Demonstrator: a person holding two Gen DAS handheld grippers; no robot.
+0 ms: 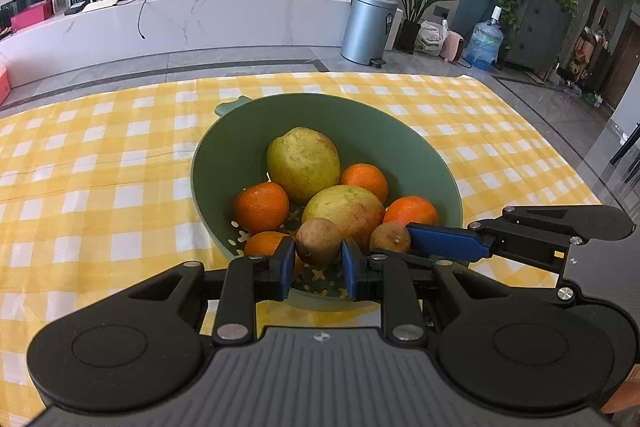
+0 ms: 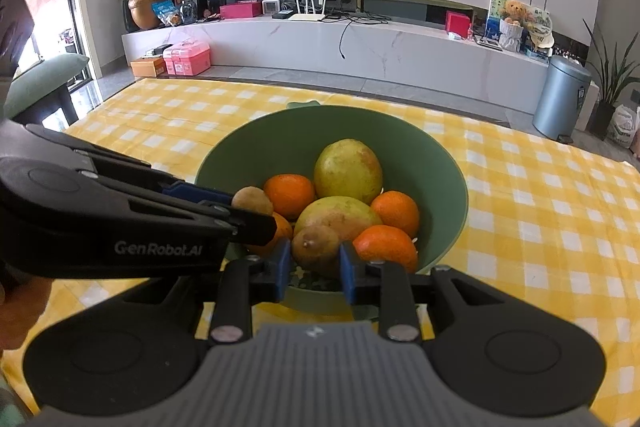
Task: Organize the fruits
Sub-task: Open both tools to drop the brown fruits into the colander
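Both my grippers [image 1: 316, 263] [image 2: 314, 265] each bracket a kiwi [image 1: 318, 242] [image 2: 316, 249] inside the bowl [image 1: 256, 131]; grip unconfirmed. All fruit appears gathered, nothing left outside.

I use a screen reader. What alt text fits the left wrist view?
The left gripper brackets a kiwi in a green bowl of oranges and pears, while the right gripper reaches a second kiwi.

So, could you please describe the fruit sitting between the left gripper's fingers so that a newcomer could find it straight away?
Start at the green bowl on the yellow checked tablecloth. At its near edge, the left gripper brackets a kiwi. It is small, dull brown and matte, unlike the glossy oranges and bigger yellow-green pears; a second kiwi lies to its right.
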